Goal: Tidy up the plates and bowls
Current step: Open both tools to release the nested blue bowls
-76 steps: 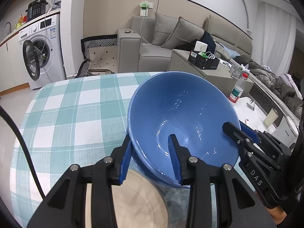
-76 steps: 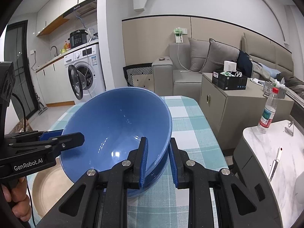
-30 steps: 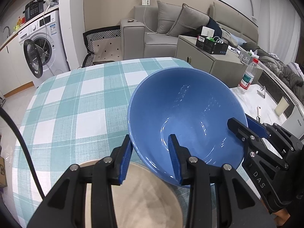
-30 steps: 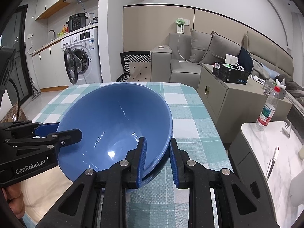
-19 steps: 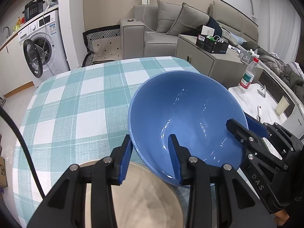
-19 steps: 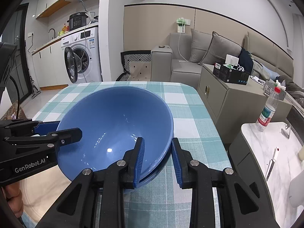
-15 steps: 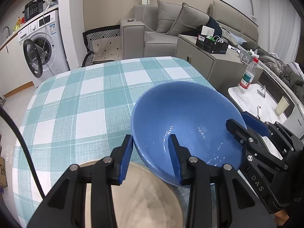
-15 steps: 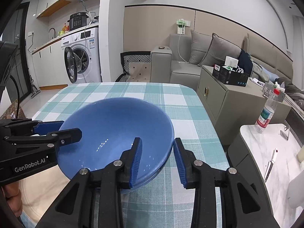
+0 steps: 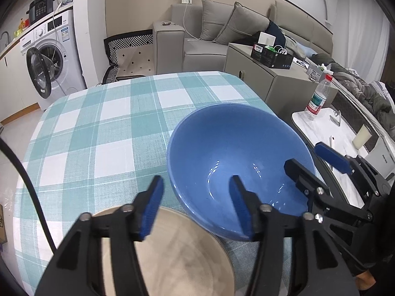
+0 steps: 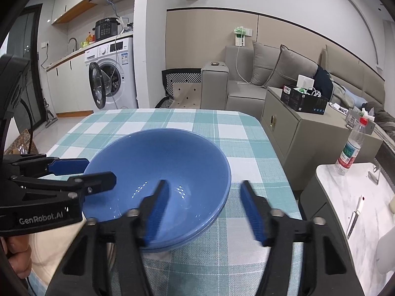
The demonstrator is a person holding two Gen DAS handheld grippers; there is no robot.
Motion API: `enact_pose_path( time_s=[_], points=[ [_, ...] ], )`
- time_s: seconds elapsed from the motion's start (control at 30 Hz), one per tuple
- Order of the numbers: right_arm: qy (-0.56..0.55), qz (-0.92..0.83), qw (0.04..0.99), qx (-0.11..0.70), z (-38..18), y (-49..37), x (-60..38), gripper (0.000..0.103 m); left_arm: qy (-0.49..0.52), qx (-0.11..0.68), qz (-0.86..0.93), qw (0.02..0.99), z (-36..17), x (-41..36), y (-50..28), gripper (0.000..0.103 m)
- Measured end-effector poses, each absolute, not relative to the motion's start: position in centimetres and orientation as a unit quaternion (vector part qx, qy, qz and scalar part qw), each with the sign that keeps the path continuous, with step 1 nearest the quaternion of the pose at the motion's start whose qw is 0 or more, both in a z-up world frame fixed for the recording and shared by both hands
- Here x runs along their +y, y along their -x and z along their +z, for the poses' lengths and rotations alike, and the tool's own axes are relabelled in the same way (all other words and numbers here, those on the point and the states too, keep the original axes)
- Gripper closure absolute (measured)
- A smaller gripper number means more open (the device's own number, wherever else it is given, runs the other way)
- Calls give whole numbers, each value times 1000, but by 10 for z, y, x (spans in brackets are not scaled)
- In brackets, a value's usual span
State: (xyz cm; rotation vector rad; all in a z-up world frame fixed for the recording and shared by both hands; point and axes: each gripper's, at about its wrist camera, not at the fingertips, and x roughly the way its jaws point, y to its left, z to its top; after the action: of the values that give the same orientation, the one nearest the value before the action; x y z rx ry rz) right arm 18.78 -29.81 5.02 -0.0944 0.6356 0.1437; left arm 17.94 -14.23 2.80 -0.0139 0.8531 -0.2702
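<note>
A large blue bowl [image 9: 237,157] [image 10: 158,170] sits level on the checked tablecloth, nested in a second blue bowl whose rim [image 10: 190,240] shows just beneath it. My left gripper [image 9: 196,204] [image 10: 96,170] straddles the bowl's near-left rim, and its jaws are opening with the pads off the rim. My right gripper [image 10: 205,209] [image 9: 308,157] straddles the right rim, its jaws also opening and clear of the wall. A beige plate [image 9: 172,259] [image 10: 54,246] lies against the bowls on the near-left side.
The table [image 9: 98,128] is covered by a teal and white checked cloth. Its right edge drops toward a grey cabinet [image 10: 296,133] and a white side table [image 10: 350,197] with a water bottle [image 10: 350,150]. A hand [image 10: 14,259] holds the left gripper.
The blue bowl was held tilted by both grippers; it has come down level into the lower bowl. Both pairs of jaws have spread off its rim.
</note>
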Motion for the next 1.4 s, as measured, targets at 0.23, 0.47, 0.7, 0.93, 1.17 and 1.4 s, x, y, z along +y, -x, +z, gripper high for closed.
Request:
enact_pose_path(
  time_s=[0.23, 0.47, 0.7, 0.93, 1.17, 1.4],
  points=[
    [20, 80, 947, 311, 57, -188, -311, 20, 9, 409, -130, 903, 33, -138, -179, 26],
    [-12, 95, 945, 312, 61, -189, -323, 2, 23, 402, -134, 906, 38, -130, -180, 2],
    [-38, 109, 939, 323, 57, -193, -327, 1, 28, 401, -131, 906, 38, -125, -183, 0],
    [-46, 109, 933, 340, 48, -200, -328, 1, 37, 411, -125, 902, 31, -122, -190, 0],
    [-74, 105, 928, 349, 42, -204, -338, 1, 43, 422, -117, 898, 21, -119, -199, 0],
    [-135, 129, 913, 362, 34, -211, -354, 1, 62, 429, -110, 894, 12, -112, -207, 1]
  ],
)
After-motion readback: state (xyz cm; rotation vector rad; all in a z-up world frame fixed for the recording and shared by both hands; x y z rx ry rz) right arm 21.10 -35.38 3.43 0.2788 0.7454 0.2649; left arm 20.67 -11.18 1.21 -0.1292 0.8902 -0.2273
